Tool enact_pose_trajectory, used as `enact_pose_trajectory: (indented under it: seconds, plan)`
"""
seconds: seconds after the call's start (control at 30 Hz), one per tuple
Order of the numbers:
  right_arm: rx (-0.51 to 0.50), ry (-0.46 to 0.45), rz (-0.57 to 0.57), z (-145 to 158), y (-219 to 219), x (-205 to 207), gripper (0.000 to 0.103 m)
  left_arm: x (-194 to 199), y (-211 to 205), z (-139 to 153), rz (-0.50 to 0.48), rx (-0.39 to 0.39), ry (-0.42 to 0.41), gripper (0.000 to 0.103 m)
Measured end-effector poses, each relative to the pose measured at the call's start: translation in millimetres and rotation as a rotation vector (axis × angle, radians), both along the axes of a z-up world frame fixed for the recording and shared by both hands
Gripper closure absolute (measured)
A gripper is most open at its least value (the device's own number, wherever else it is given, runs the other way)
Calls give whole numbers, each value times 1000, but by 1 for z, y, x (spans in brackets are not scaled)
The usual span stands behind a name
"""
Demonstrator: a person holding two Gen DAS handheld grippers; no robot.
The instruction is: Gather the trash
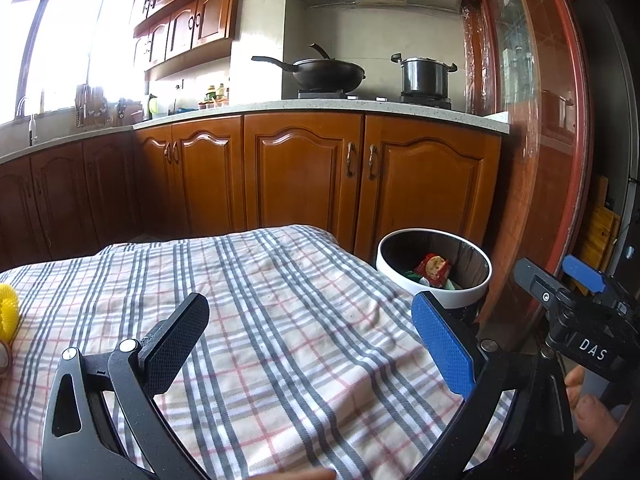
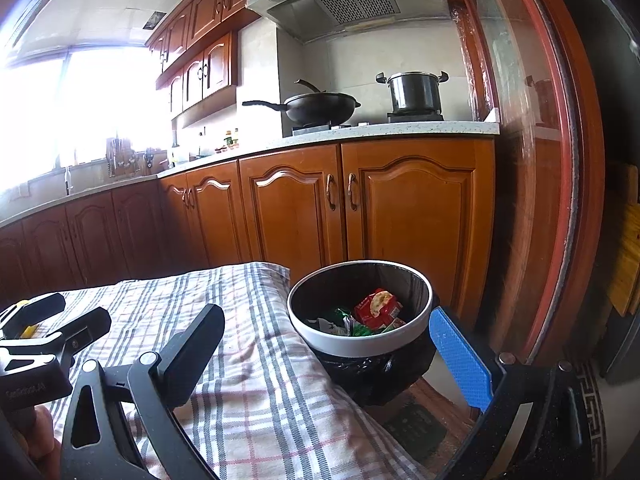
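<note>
A white-rimmed trash bin [image 1: 400,270] [image 2: 360,338] lined with a black bag stands beside the table's right corner. Inside lie a red snack wrapper [image 1: 434,268] [image 2: 378,306] and green wrappers [image 2: 344,318]. My left gripper [image 1: 316,338] hovers open over the checked tablecloth [image 1: 260,300] [image 2: 240,360] with nothing between its fingers. My right gripper [image 2: 336,356] is open and empty too, its blue finger [image 2: 460,356] in front of the bin and its black finger [image 2: 192,356] over the cloth. The right gripper [image 1: 580,284] also shows at the right edge of the left wrist view.
A yellow ribbed object [image 1: 9,312] lies at the cloth's left edge. Wooden cabinets [image 1: 304,176] and a counter with a wok [image 1: 324,72] and a pot [image 1: 424,74] stand behind. A red-framed glass door [image 2: 560,160] is on the right. A patterned mat [image 2: 416,424] lies below the bin.
</note>
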State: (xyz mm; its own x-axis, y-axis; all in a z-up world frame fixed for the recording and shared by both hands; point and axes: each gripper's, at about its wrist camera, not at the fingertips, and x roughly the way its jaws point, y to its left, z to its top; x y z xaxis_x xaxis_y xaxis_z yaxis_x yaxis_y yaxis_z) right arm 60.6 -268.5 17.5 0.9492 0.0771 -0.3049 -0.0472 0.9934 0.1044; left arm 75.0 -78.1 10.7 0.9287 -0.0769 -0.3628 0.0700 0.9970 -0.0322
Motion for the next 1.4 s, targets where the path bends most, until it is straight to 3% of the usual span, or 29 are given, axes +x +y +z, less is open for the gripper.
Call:
enact_pose_trajectory:
  seconds: [1.4]
  plan:
    - [10, -2, 24, 2, 0, 0, 0, 0, -2, 0, -1, 6, -6, 0]
